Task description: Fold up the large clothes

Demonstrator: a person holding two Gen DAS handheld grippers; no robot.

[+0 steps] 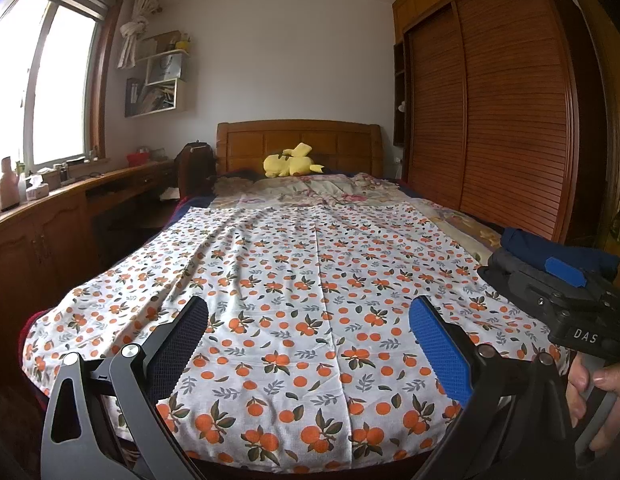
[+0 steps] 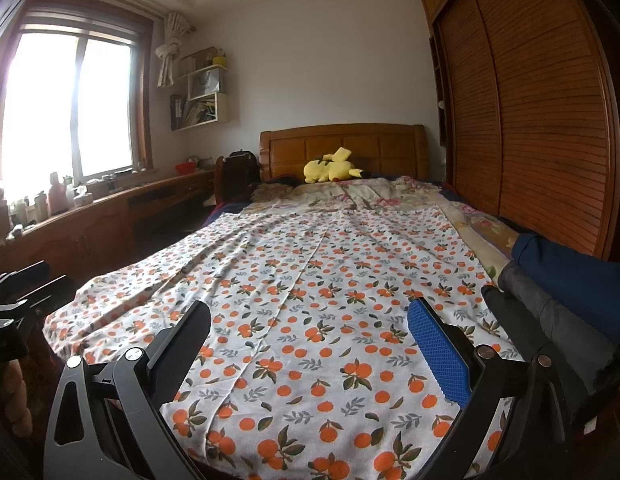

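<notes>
Broadly, the bed fills both views and serves as the work surface, its floral bedding showing beyond the far edge of the cloth. Spread flat over the bed's near half is the orange-print cloth, the piece to be folded; it lies open, with light wrinkles and a centre crease running away from the cameras, which probably makes it ready for a first fold. At the right edge of the bed sit dark folded clothes, likely set aside there. A yellow plush toy rests by the headboard, well apart from the work. Above the cloth's near hem, the left gripper and right gripper hover with fingers spread wide, holding nothing, seemingly poised to take the near corners.
</notes>
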